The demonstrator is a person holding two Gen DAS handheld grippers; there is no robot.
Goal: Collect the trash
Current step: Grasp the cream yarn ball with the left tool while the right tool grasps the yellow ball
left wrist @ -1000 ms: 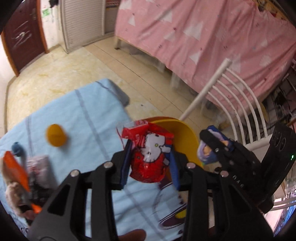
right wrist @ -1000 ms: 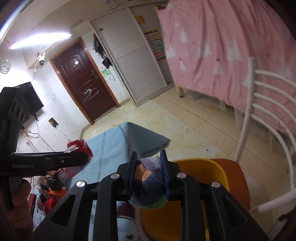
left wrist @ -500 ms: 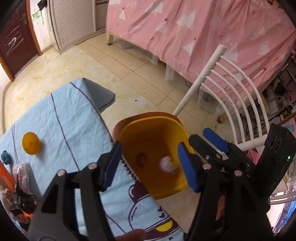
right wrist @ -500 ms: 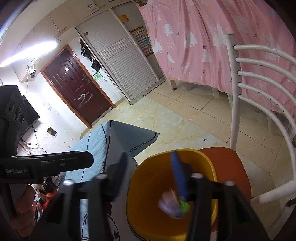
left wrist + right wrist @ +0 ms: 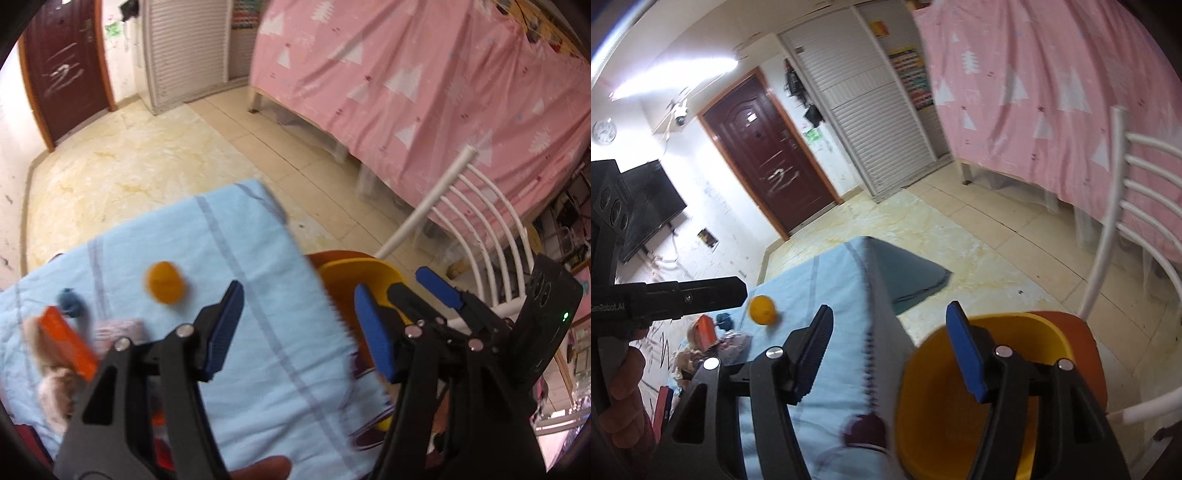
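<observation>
Both tongs are empty. The left gripper (image 5: 299, 328) stands with its blue pads apart and nothing between them, over the light blue cloth (image 5: 236, 266); a second ago it clamped a red cartoon-printed wrapper. The right gripper (image 5: 890, 350) is opening the last bit wider, also with nothing between its pads, its right pad over the rim of the yellow bin (image 5: 1027, 328); a second ago it pinched a purple-and-orange wad. Both pieces dropped into the bin half a second back, so that load looks delivered, though the bin's inside is not shown clearly now. The bin sits on an orange chair seat (image 5: 1086, 332) just beside the cloth-covered table. Both views have swung back toward the table, where more trash waits: an orange round piece (image 5: 164, 282), a small blue scrap (image 5: 70, 301), and a blurred heap with an orange packet (image 5: 66, 336) at the far left. Those are likely next.
</observation>
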